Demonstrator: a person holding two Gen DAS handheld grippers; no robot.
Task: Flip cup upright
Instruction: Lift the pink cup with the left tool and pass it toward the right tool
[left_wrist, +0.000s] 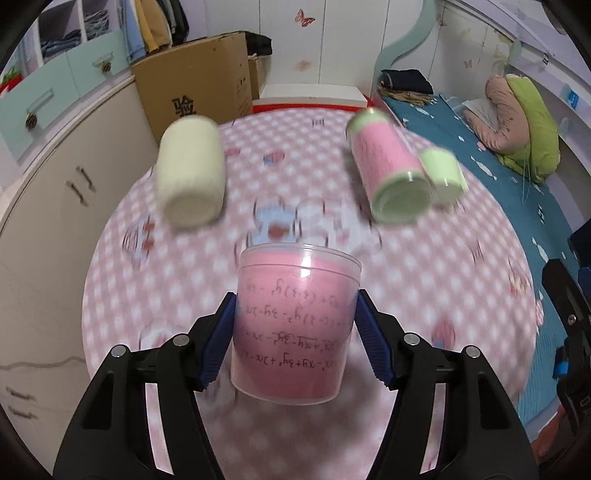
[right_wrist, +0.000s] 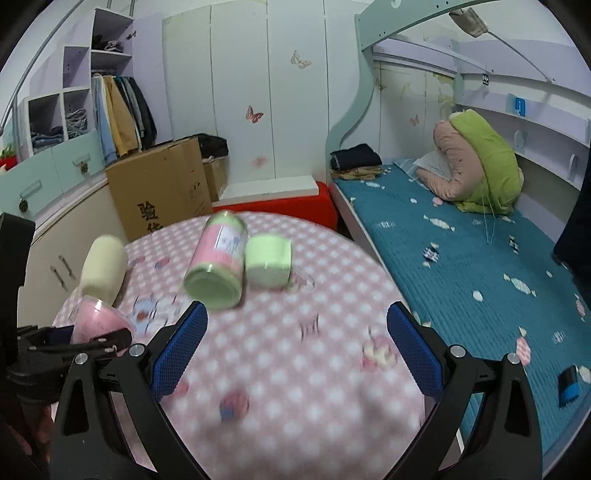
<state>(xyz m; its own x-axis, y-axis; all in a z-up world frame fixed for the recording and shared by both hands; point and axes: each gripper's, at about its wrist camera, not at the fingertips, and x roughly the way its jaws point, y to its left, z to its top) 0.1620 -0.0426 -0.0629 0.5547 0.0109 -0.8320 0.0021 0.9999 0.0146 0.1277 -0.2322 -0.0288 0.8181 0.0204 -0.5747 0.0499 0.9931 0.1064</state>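
The cup (left_wrist: 295, 325), clear plastic with a pink liner printed with formulas, is gripped between the jaws of the left gripper (left_wrist: 295, 332), the blue pads (left_wrist: 218, 347) pressed on its two sides about halfway along the wall. In the left wrist view its rim points away from the jaws and somewhat upward; whether it is lifted clear of the counter (left_wrist: 424, 280) cannot be told. In the right wrist view the cup (right_wrist: 98, 319) is seen far to the left of the right gripper (right_wrist: 295, 347), whose jaws stand wide apart with nothing between them.

The cup is judged light and thin-walled, so it may flex or crack under a hard squeeze, and its smooth wall may slip on the pads. The mid-wall grip across the widest diameter seems the soundest place; the rim is likely the weakest part.

Counted on the counter: one cup held; beyond the left jaws, one cream cylinder (left_wrist: 190, 170) to the left, one pink-and-green jar (left_wrist: 388, 170) to the right, and one small green cup (left_wrist: 443, 175) touching that jar. All three lie on their sides. Two grippers are seen.
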